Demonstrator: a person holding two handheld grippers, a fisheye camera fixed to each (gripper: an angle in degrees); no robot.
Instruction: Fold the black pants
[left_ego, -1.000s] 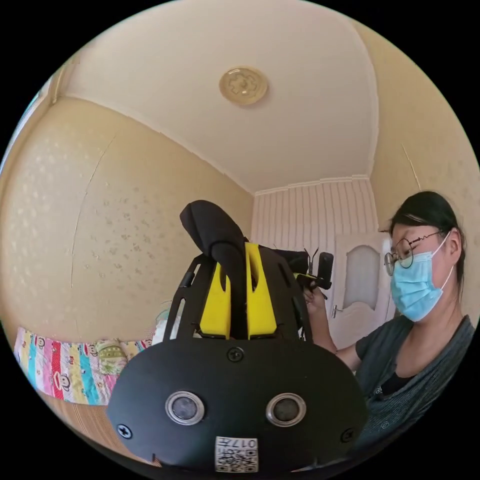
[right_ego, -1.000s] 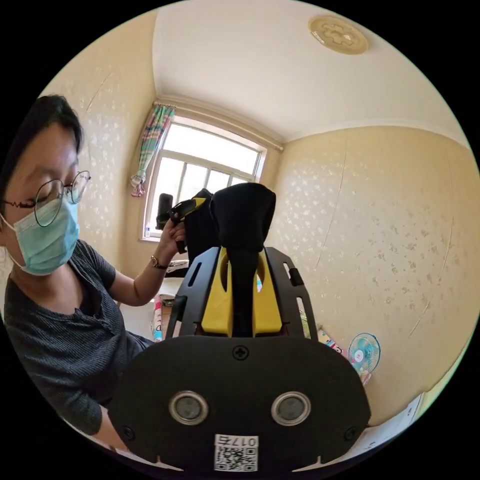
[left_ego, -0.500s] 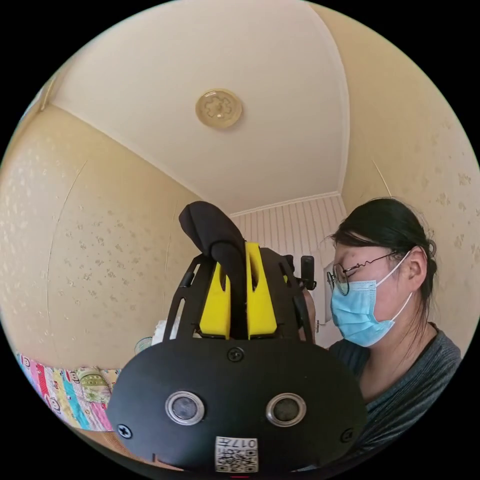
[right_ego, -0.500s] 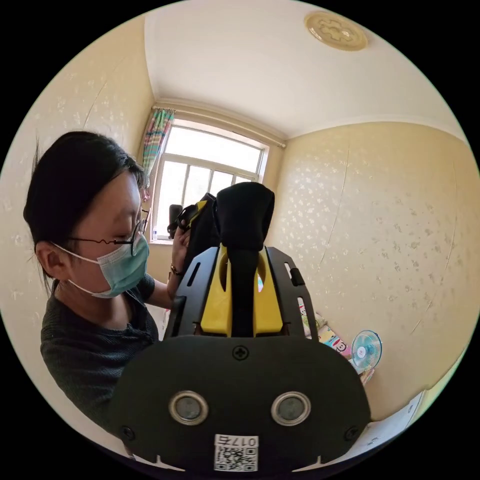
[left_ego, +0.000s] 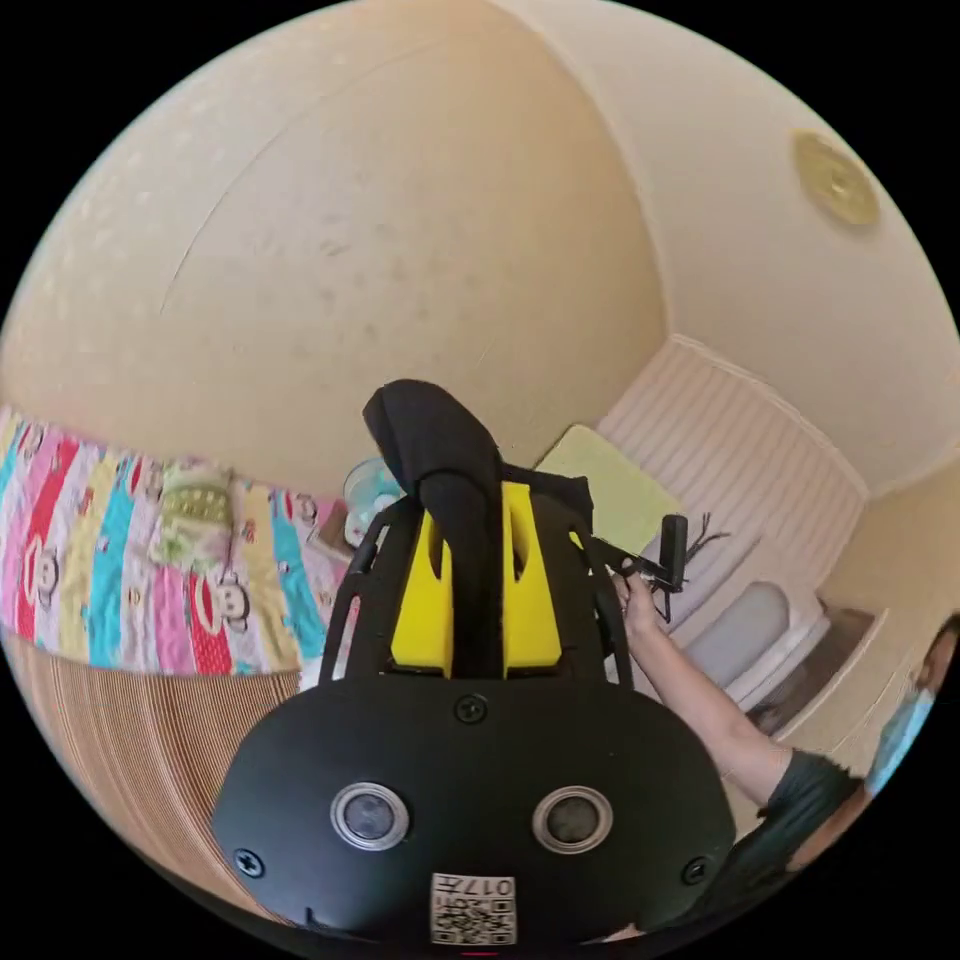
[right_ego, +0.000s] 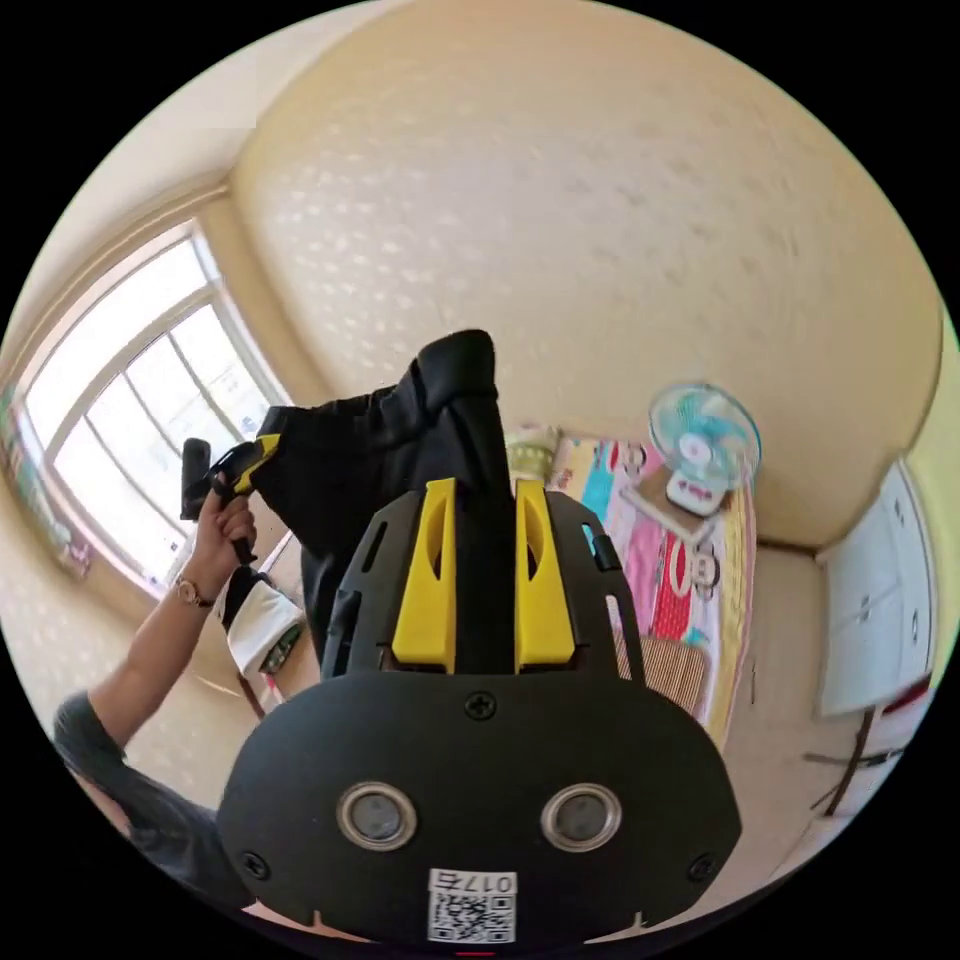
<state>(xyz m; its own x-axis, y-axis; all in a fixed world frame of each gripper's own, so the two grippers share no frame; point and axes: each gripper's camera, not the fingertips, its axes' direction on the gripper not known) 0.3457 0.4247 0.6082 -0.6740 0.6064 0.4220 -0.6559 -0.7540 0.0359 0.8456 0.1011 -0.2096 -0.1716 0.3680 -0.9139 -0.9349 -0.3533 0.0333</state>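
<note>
— Closest to the left gripper view's lens, what do you see?

— Its own left tool (left_ego: 476, 560): two yellow plastic jaws in a black frame, clamped together on a strip of the black fabric pants (left_ego: 440, 460), which stick up past the jaw tips in a rounded fold. A small white code sticker (left_ego: 473, 908) sits on the black housing; its characters are too small to make out, and no brand shows.

— And the right gripper view?

— Much the same up close. The right tool (right_ego: 481, 570) has both yellow jaws pressed on the black pants (right_ego: 400, 450); the cloth runs from there across to the other tool (right_ego: 240, 465), held in the person's hand (right_ego: 222, 522) with a watch on the wrist. The pants hang in the air, stretched between the two tools and drooping below. I cannot tell from this view how that far tool's jaws stand.

— Further back?

— In the left gripper view, the person's other hand (left_ego: 634, 600) holds a tool handle up beyond the frame. Behind it lie a bright striped bedsheet with cartoon monkeys (left_ego: 120, 590), a pale yellow patterned wall (left_ego: 350, 250) and a round ceiling lamp (left_ego: 836, 180). In the right gripper view a small turquoise fan (right_ego: 704, 430) stands near the same sheet, with a large bright window (right_ego: 130, 390) at the far side.
</note>
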